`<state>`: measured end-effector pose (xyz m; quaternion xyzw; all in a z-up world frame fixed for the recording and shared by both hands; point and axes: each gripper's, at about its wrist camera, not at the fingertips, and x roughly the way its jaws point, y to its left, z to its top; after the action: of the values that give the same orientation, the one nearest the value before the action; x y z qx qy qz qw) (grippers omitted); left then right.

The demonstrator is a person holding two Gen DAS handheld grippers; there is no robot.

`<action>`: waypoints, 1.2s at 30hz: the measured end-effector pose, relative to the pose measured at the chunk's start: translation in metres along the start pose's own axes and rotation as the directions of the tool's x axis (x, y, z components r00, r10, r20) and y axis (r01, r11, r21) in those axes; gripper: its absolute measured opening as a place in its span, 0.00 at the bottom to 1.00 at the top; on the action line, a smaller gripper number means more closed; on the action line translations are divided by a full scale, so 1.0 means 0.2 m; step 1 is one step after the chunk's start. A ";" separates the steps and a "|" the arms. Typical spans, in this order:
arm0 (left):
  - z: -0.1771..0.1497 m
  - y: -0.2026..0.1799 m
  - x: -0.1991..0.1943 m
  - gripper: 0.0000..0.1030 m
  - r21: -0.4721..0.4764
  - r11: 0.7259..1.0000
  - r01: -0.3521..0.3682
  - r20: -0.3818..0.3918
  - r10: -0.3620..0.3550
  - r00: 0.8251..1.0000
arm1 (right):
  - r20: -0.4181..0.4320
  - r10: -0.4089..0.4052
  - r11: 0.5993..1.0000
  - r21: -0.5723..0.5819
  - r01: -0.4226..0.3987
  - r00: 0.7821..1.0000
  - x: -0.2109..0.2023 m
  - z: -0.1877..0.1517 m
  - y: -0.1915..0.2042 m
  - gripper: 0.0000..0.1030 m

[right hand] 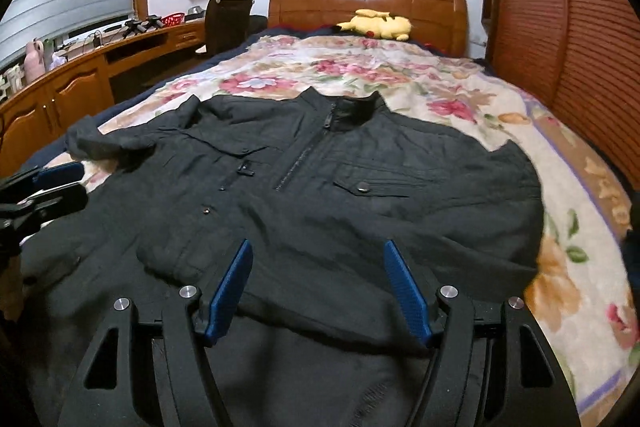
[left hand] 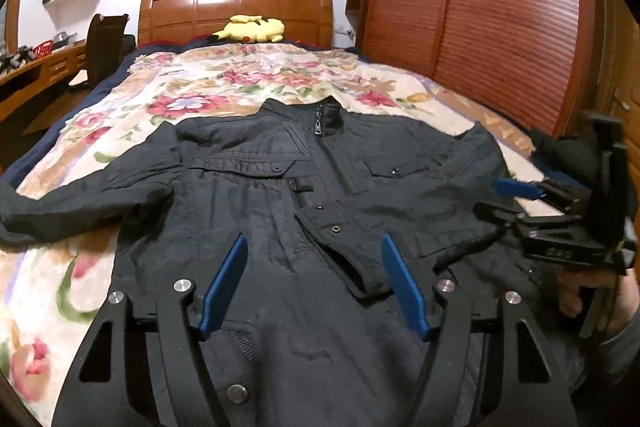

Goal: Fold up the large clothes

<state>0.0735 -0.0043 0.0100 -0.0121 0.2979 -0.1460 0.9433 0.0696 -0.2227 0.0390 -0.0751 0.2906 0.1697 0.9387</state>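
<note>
A large black jacket (left hand: pixel 280 195) lies front up on the flowered bedspread (left hand: pixel 200 87), collar toward the headboard, zipper part open, its left sleeve stretched out to the left. My left gripper (left hand: pixel 314 247) hovers open and empty over the jacket's lower front. The jacket also shows in the right wrist view (right hand: pixel 360 195), where my right gripper (right hand: pixel 318 251) is open and empty above its lower right side. The right gripper also appears at the right edge of the left wrist view (left hand: pixel 516 195), its jaws open. The left gripper shows at the left edge of the right wrist view (right hand: pixel 60 183).
A yellow plush toy (left hand: pixel 250 29) lies by the wooden headboard (left hand: pixel 236 11). A wooden wardrobe (left hand: pixel 480 7) stands along the bed's right side. A desk (right hand: pixel 80 75) with a chair (right hand: pixel 226 23) runs along the left. Dark clothing (left hand: pixel 560 147) lies at the bed's right edge.
</note>
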 end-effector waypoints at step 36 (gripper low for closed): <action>0.01 -0.28 0.42 0.11 0.028 0.999 0.047 -0.354 -0.034 0.934 | -0.006 -0.059 0.995 0.075 0.059 0.998 -0.13 -0.09 -0.20 0.68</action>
<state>0.1248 -0.0825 -0.0281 0.0250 0.4597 -0.1704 0.8712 0.0537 -0.2707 0.0415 -0.0485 0.2964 0.1306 0.9448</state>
